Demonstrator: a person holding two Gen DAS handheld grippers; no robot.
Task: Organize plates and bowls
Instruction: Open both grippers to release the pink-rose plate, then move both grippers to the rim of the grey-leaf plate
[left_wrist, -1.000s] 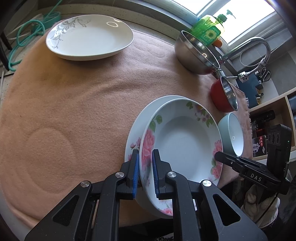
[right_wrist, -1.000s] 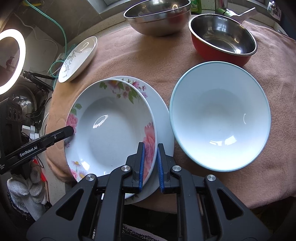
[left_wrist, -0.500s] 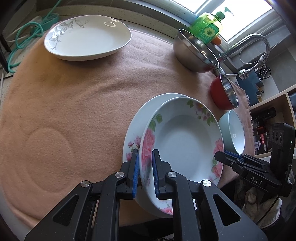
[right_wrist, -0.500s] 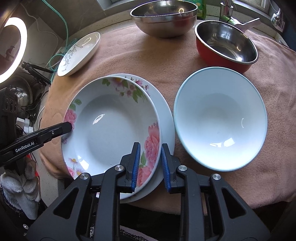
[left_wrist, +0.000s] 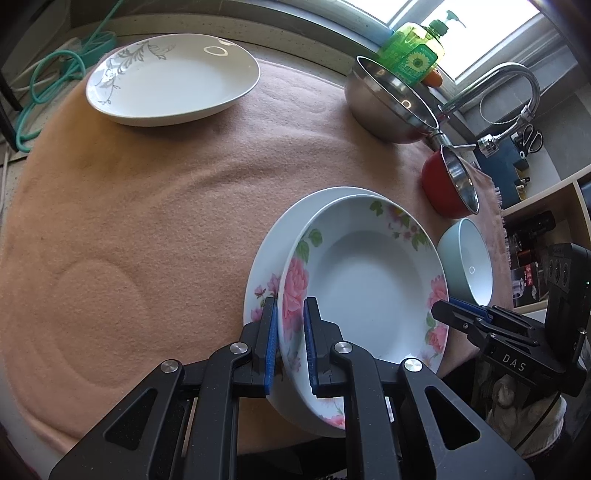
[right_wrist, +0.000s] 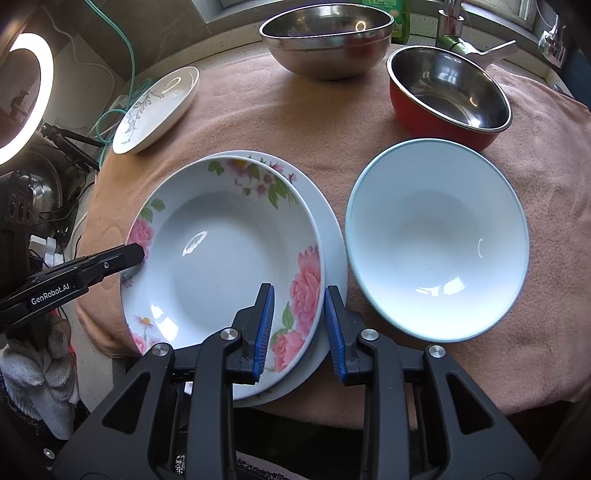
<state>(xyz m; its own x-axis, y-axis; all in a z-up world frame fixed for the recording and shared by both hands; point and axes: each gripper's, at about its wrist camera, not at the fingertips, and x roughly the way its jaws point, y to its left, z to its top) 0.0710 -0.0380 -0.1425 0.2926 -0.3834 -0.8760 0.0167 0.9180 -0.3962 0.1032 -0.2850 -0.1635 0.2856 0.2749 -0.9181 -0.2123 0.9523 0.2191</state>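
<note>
- A peach cloth (right_wrist: 258, 122) covers the table.
- Upper left: a white plate (right_wrist: 157, 109).
- Top: a steel bowl (right_wrist: 327, 40), a red bowl (right_wrist: 448, 94).
- Centre: a floral plate (right_wrist: 334, 258).
- Right: a pale blue bowl (right_wrist: 437, 240).

The right gripper (right_wrist: 298, 326), closed on the near rim of the rose-patterned deep white plate (right_wrist: 221, 254) a second ago, now has its blue-padded fingers (right_wrist: 264, 326) spread wide, one on each side of that rim with clear gaps. The plate now sits lower, nested in the matching flat white plate (right_wrist: 334, 258) beneath it, further toward the left gripper (left_wrist: 290, 345).
</note>
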